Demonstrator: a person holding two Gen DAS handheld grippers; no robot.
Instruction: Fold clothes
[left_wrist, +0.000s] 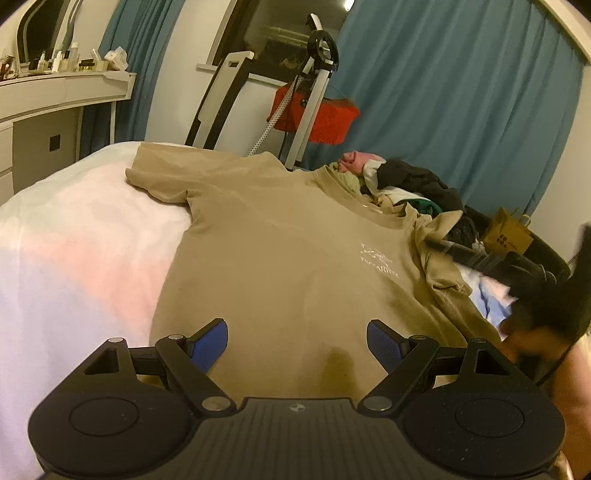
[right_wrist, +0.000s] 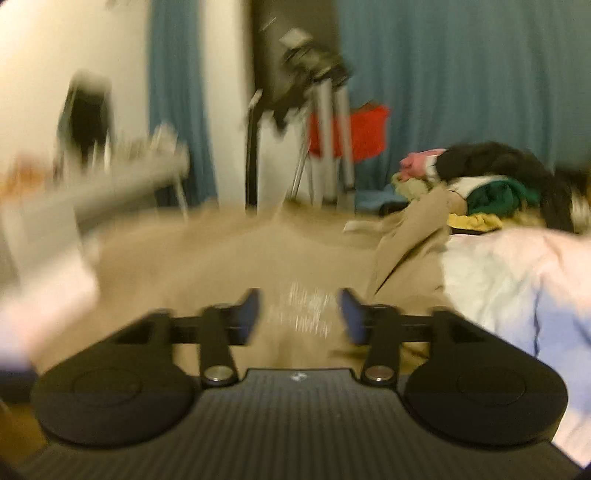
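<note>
Home bedroom (bed (left_wrist: 74, 236), curtains (left_wrist: 454, 99))

bed: white cover (left_wrist: 74, 236), wrinkled | curtains: blue (left_wrist: 461, 92), behind bed | dresser: white (left_wrist: 55, 107), far left, small bottles (left_wrist: 62, 59) on top | red bag (left_wrist: 317, 114): hangs at a white stand (left_wrist: 314, 96) beyond the bed | paper bag: brown (left_wrist: 508, 236), right of bed

Both wrist views sit low over the tan T-shirt (left_wrist: 280, 251) (right_wrist: 229, 258), facing the blue curtain (left_wrist: 461, 92) (right_wrist: 461, 81). They share the clothes pile (left_wrist: 413, 184) (right_wrist: 487, 184), upper right, and the red bag (left_wrist: 325, 118) (right_wrist: 365, 129). The right view, heavily blurred, seems nearer the chest print.
</note>
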